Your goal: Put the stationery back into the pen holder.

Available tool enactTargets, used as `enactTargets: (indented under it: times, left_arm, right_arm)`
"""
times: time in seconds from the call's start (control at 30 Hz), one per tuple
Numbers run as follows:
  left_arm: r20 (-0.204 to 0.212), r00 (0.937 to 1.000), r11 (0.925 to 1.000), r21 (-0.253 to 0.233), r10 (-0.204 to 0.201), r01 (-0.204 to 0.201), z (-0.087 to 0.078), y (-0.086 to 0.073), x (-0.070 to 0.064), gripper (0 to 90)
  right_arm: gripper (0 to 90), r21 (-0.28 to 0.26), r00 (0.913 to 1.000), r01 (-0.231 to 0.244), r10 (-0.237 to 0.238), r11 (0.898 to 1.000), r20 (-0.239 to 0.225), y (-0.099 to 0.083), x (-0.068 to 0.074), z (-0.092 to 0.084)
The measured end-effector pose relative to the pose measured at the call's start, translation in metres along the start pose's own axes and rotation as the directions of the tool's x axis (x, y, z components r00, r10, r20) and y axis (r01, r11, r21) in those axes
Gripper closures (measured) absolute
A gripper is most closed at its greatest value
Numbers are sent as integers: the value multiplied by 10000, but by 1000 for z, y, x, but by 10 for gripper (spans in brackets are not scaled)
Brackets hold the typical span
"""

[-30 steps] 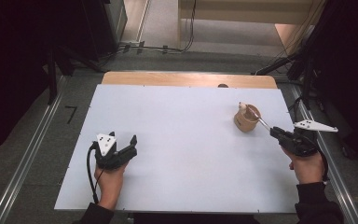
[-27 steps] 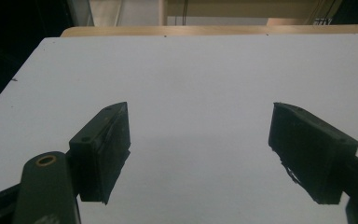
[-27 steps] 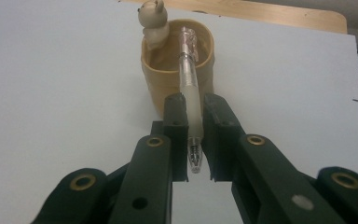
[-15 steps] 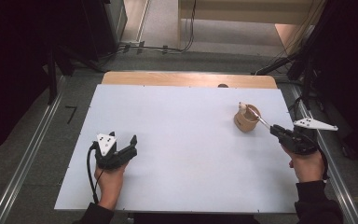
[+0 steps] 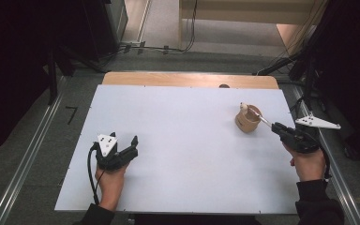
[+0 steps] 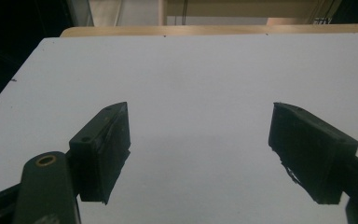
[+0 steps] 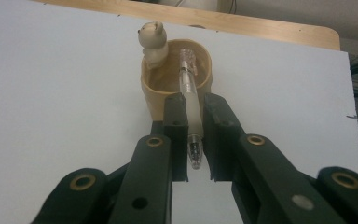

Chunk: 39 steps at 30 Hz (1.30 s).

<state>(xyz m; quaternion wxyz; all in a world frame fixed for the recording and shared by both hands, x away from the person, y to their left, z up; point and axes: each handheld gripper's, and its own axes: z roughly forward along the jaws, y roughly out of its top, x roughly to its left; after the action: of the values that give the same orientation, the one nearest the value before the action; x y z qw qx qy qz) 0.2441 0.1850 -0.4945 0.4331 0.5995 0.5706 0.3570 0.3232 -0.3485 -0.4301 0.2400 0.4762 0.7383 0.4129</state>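
— What do the tools look like?
— Both are matte black. The left tongs (image 5: 130, 146) carry a pale three-cornered plate and a looping black cable; the right tongs (image 7: 195, 140) show brass-ringed pivots on jointed links.
— And the person?
— Dark long sleeves (image 5: 319, 206), cuffs at the wrists.

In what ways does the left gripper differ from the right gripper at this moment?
The left gripper has its jaws wide apart with nothing between them; the right gripper is shut on a clear pen. The left gripper is low over bare white table, far from the wooden cup; the right gripper holds the pen's far end over that cup. Both are black, each held in one hand.
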Motion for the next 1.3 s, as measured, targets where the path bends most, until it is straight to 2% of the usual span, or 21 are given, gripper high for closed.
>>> enactTargets:
  times: [1.3]
  left_arm:
    - [-10,10000,10000,-15,14,-14,1,0,0,216]
  right_arm:
    - [781,-156,9999,5,-3,9999,103,6,2,6]
